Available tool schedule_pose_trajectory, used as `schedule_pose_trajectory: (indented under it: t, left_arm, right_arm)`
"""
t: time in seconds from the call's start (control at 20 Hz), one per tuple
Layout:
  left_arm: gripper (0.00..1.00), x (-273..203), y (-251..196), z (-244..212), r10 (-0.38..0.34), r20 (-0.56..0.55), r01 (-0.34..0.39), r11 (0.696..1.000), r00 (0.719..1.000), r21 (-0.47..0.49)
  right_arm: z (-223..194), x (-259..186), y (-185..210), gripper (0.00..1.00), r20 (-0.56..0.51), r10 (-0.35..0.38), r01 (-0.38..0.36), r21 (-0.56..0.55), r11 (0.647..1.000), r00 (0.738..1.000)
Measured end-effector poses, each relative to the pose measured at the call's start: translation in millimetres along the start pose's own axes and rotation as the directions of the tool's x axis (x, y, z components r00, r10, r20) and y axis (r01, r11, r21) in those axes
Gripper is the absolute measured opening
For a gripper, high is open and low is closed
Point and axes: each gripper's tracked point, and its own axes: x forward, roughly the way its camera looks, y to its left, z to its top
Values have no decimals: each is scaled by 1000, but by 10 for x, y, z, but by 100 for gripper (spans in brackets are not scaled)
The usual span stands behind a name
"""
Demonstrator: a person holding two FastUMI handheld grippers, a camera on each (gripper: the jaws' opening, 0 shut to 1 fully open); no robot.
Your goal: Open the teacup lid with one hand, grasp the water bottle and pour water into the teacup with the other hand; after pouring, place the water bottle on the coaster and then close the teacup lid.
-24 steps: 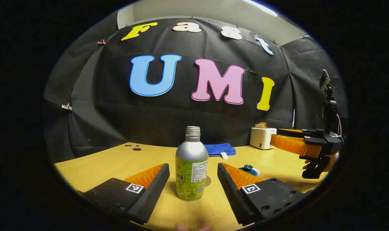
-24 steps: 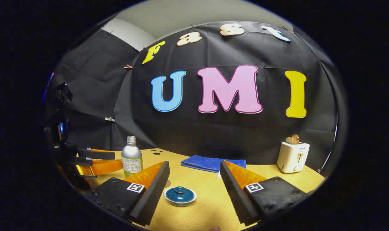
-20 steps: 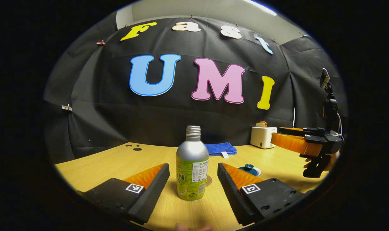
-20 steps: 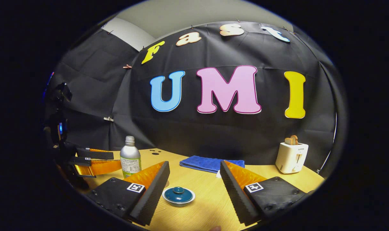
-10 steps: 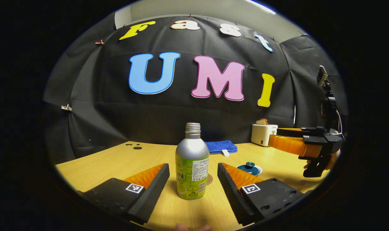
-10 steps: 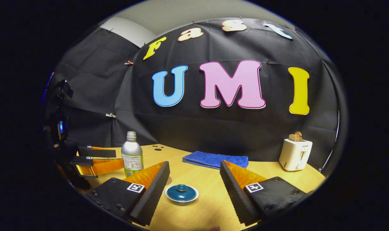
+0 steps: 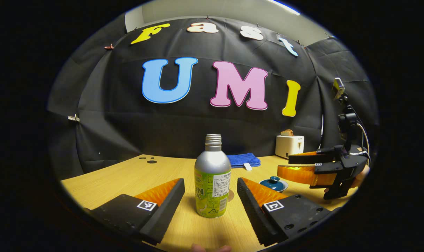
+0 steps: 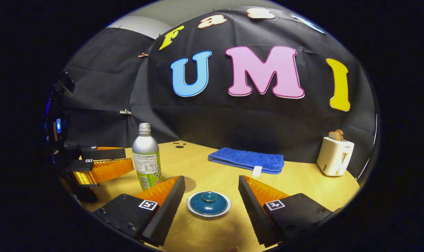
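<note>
Both grippers wide open: left [image 7: 210, 190] straddles the bottle [image 7: 212, 178], right [image 8: 208, 196] straddles the lid [image 8: 209, 203]. Bottle looks slick, rigid metal; clamp mid-label. Lid likely fragile; take the knob.

From my left gripper [image 7: 210, 190], the silver green-labelled water bottle [image 7: 212, 178] just ahead hides most of the round tan coaster [image 7: 230, 196]. Beside its right finger, the blue-lidded teacup [image 7: 273, 183] is partly covered; I cannot read the bottle's label.
</note>
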Motion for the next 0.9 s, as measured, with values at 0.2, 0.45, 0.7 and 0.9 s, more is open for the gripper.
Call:
schedule_pose_trajectory:
  t: [0.2,0.45,0.7,0.9]
  left_arm:
    - [95,3,33,-18,4,-2,-4,1000,1000,-9]
    - [95,3,39,-56,-2,-15,2,1000,1000,-28]
    - [95,10,62,-99,2,-23,-2,999,1000,-35]
    - [95,21,67,-110,4,-29,-5,999,1000,-32]
  right_arm:
    - [-148,105,5,86,-62,5,-3,18,1000,998]
    - [-295,201,-7,76,-109,3,2,47,999,994]
    - [-346,225,28,58,-128,25,-16,67,998,991]
    - [-326,199,61,30,-137,40,-28,90,996,990]
